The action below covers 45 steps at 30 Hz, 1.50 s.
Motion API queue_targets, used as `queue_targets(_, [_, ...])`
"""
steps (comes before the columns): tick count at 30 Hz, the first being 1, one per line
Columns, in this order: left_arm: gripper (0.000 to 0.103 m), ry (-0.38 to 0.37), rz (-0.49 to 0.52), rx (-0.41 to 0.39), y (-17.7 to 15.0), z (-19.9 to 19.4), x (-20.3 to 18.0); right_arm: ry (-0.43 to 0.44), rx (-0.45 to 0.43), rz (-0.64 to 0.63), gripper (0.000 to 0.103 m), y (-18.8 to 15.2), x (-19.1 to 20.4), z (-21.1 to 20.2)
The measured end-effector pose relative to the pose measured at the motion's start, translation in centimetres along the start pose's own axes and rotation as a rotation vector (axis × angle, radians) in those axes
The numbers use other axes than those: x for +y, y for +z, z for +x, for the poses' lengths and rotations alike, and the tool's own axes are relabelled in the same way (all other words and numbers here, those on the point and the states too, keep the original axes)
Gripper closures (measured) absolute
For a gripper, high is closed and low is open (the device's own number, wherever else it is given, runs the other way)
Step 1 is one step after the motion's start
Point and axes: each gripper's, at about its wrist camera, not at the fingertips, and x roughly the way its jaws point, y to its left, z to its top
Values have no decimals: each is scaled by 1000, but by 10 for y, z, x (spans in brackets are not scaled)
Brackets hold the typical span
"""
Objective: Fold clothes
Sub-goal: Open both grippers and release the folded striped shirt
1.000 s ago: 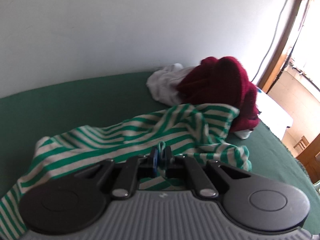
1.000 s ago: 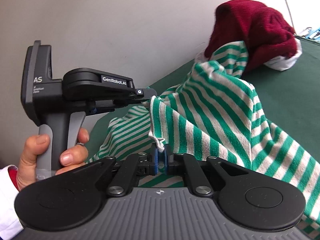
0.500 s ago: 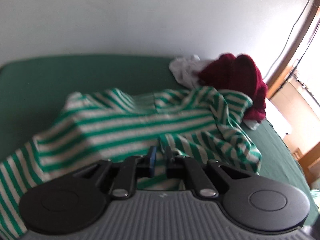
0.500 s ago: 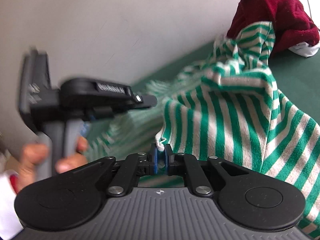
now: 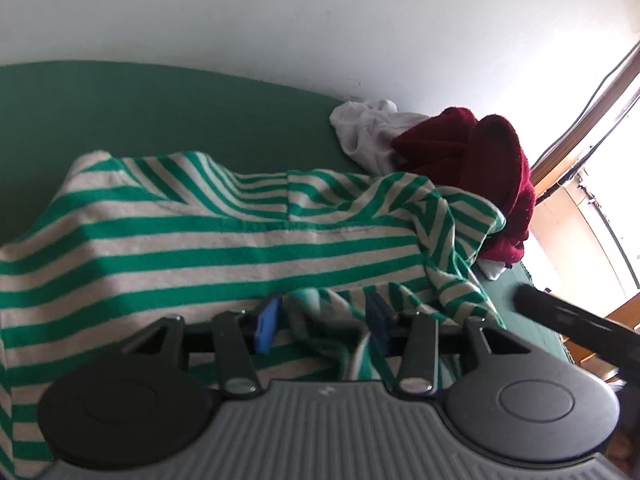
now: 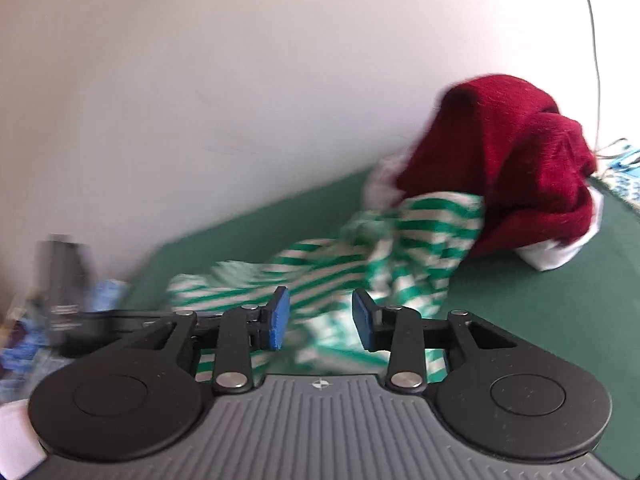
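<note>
Two grippers, both mine, both with fingers spread. My left gripper (image 5: 322, 326) is hovering low over the striped shirt (image 5: 224, 236), blue pads wide apart, a bunched fold of the fabric sitting loose in the gap between them, not pinched. My right gripper (image 6: 318, 318) is also standing spread, pads apart, nothing clamped, striped cloth lying just beyond the tips. In the left wrist view a dark blurred bar (image 5: 576, 328) is showing at the right edge, probably my other gripper, cannot tell for sure. In the right wrist view a blurred dark handle (image 6: 64, 292) is sitting at the left edge, too smeared to read.

Shirt is lying spread across the green table cover (image 5: 160, 112), green and off-white stripes, fairly flat on the left, rumpled and heaped toward the right. Its far end is touching a dark red sweater (image 5: 480, 160) piled in a mound. White cloth (image 5: 368, 128) is lying crumpled beside and partly under the sweater, against the wall (image 5: 320, 20). Window frame (image 5: 580, 120) is glowing bright at far right.
</note>
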Motion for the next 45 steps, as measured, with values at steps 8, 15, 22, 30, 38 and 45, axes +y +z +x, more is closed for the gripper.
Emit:
queue_targets(8, [95,102,83,-18,-5,7,-16,-115,111,-50,73,5,-12,62])
queue_targets(15, [98,159,152,-198,-14,-54,-38,-101,92,-32,100,17,-22,67])
queue_targets(22, [98,230,74,-165,-32,-67,-14,-72,38,30,100,28,-38,74])
queue_targets(30, [90,190,18,-116,-37,-62,4,18,116,110,87,34,-61,62])
queue_targets(38, [69,34,-32,-56,-90,-112,2,94,77,-65,63,13,-54,-121])
queue_targets(45, [64,-17,37,26,-112,-75,-31,-145,166,-230,65,-75,-47,-210])
